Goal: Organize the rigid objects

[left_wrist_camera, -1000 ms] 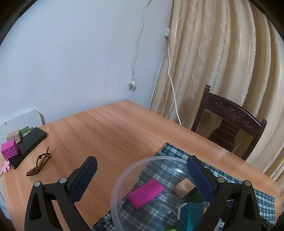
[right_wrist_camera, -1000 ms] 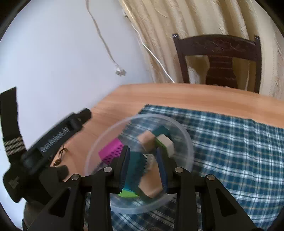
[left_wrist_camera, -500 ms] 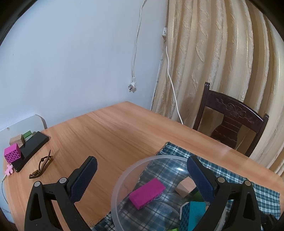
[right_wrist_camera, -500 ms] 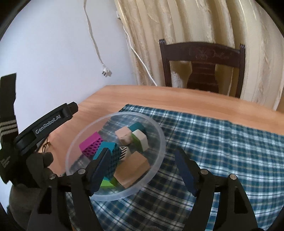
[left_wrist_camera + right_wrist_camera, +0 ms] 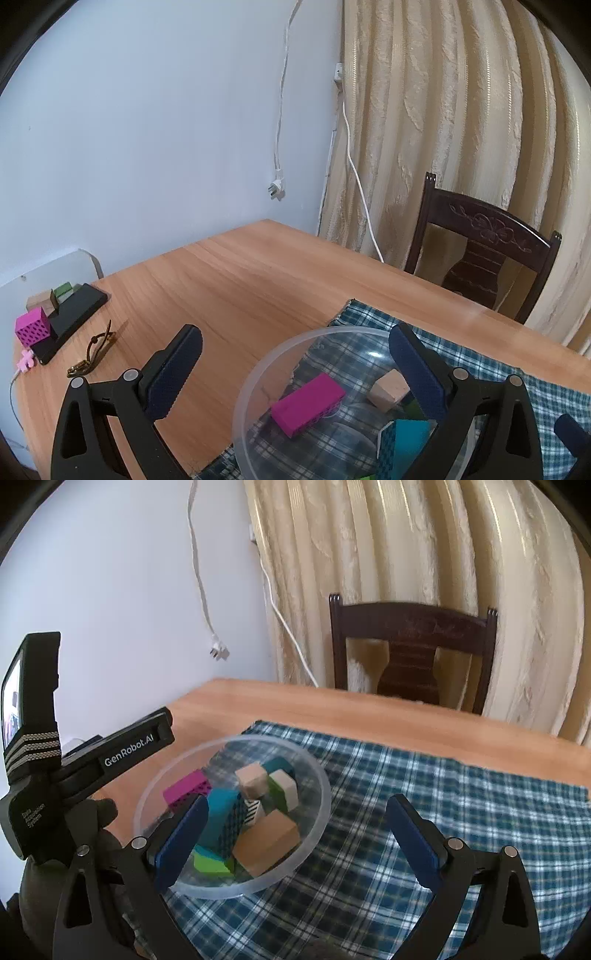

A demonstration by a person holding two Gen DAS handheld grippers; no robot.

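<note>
Home, looks like a dining corner. Wooden table [image 5: 258, 280] pushed toward a plain pale wall [image 5: 147, 129], carved dark wood chair [image 5: 412, 653] tucked in at the far side, heavy cream curtains [image 5: 461, 129] behind it. Blue plaid cloth [image 5: 424, 794] spread on the table. Loose white cable with a plug [image 5: 277, 188] dangling down the wall. Domestic furniture, nothing industrial.
</note>
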